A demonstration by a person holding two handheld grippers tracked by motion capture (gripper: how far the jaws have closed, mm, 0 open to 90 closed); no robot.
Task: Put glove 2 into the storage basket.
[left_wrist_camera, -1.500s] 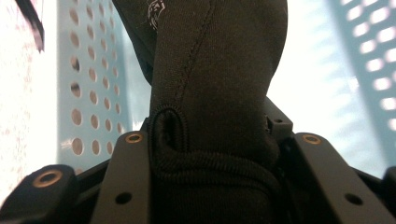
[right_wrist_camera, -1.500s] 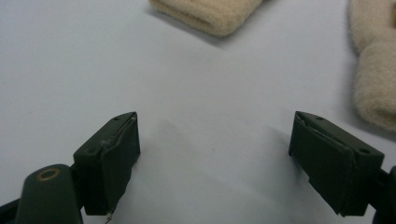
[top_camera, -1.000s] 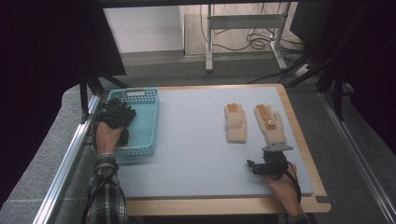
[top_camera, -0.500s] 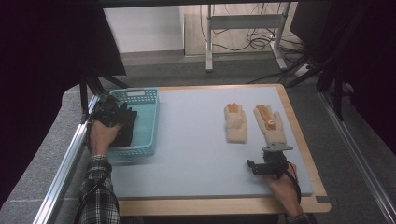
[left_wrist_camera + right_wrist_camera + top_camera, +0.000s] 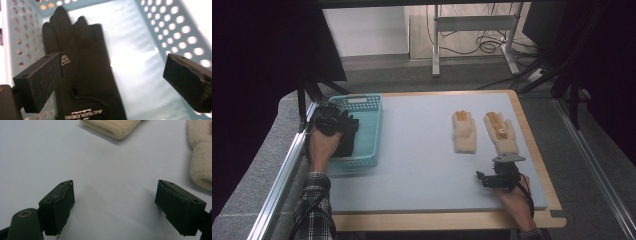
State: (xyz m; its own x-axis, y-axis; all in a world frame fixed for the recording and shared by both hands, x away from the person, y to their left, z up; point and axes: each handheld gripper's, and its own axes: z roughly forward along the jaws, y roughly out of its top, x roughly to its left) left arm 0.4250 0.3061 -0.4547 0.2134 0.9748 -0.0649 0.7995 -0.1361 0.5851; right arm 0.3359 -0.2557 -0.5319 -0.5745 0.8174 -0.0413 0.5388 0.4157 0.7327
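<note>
A black glove [image 5: 82, 72] lies flat on the floor of the teal basket [image 5: 175, 30], fingers pointing away from me. My left gripper [image 5: 112, 67] hovers above it; its jaws have just been opening and stand wide, with nothing pinched between the pads. In the high view the left gripper [image 5: 332, 122] is over the left side of the basket [image 5: 373, 125]. Two cream gloves [image 5: 464, 131] [image 5: 501, 132] lie side by side on the mat. My right gripper [image 5: 501, 170] rests just below them, open and empty [image 5: 115, 195], with the cream cuffs [image 5: 112, 127] [image 5: 202, 165] ahead of it.
A grey mat [image 5: 417, 150] covers the wooden table [image 5: 442, 219]. A metal rail [image 5: 282, 180] runs along the left edge. Black stands and a white frame [image 5: 472, 25] stand beyond the far edge.
The left hand has lifted a little over the basket and shifted slightly left, leaving the black glove lying inside. The right hand has kept still.
</note>
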